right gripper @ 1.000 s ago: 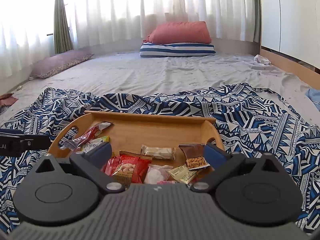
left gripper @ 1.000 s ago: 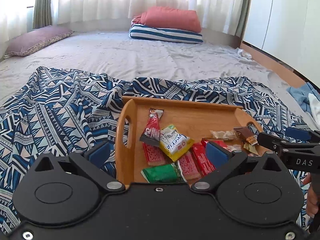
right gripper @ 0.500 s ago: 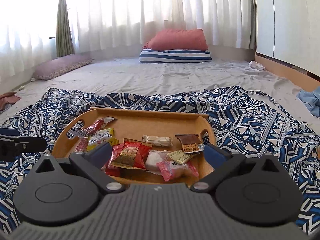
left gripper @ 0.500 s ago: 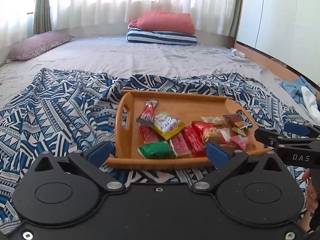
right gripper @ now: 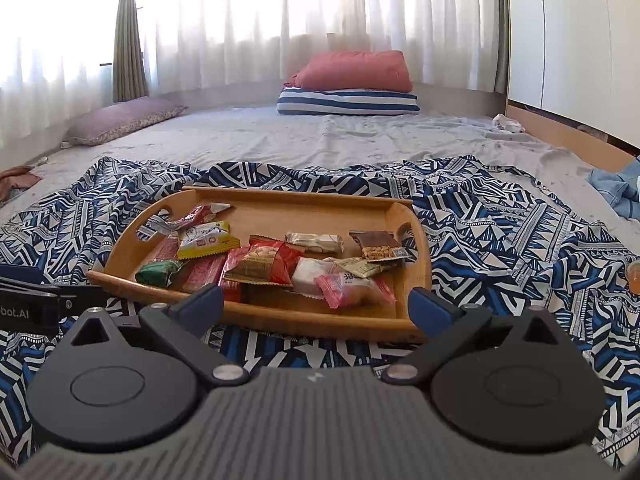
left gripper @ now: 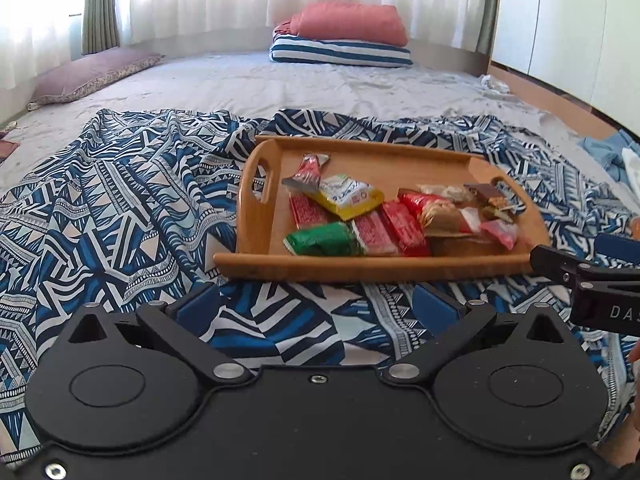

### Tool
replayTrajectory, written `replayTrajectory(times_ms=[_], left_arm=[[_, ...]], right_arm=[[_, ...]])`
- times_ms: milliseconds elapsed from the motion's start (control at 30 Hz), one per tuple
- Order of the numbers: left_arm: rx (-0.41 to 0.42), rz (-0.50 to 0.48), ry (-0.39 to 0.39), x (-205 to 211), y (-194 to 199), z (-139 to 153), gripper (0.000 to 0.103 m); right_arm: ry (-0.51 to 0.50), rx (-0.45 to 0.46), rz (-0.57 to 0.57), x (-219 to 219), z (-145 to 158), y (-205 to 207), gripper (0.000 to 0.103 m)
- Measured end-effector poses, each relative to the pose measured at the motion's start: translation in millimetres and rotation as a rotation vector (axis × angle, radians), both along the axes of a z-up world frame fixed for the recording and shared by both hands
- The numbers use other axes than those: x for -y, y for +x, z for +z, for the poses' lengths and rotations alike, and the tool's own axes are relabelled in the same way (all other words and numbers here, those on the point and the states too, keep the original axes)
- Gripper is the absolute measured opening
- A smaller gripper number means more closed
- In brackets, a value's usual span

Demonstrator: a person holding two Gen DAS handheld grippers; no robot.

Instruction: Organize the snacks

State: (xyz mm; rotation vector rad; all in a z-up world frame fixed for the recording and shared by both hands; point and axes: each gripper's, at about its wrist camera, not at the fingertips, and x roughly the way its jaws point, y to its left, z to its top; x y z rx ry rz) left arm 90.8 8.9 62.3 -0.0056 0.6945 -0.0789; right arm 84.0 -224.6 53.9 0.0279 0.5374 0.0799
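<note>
Left wrist view: wooden tray [left gripper: 256,236] on the patterned blanket [left gripper: 120,208] holds a green packet [left gripper: 320,239], yellow packet [left gripper: 346,196] and red bars; left gripper [left gripper: 316,306] spread wide, empty, tray just ahead. Right wrist view: tray [right gripper: 416,264] carries a pink packet [right gripper: 352,288]; right gripper [right gripper: 316,306] agape, short of the near rim.

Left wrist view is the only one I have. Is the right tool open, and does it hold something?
Observer: The right tool is open, its blue pads wide apart with nothing between them. It points at the tray.
Operator: What lies beside the red peanut packet, on the right? I see it badly.
Observer: A white packet lies between the red peanut packet and the pink packet, partly under the pink one.
</note>
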Motion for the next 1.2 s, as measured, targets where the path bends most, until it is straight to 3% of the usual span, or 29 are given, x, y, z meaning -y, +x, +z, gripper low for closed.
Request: replayTrajectory(times_ms=[600,767,1200], left_arm=[[-0.066,0.057,0.037,14,19,-64,0.103],[-0.057,0.058,0.043,19,25,-68,0.103],[-0.023,0.079,0.052,22,28,-75,0.103]], right_arm=[[-0.023,-0.096,-0.059,-4,-67,16,0.103],[-0.006,-0.131,-0.057,-2,-76,23,0.103],[-0.029,-0.09,-0.066,-6,-83,19,0.103]])
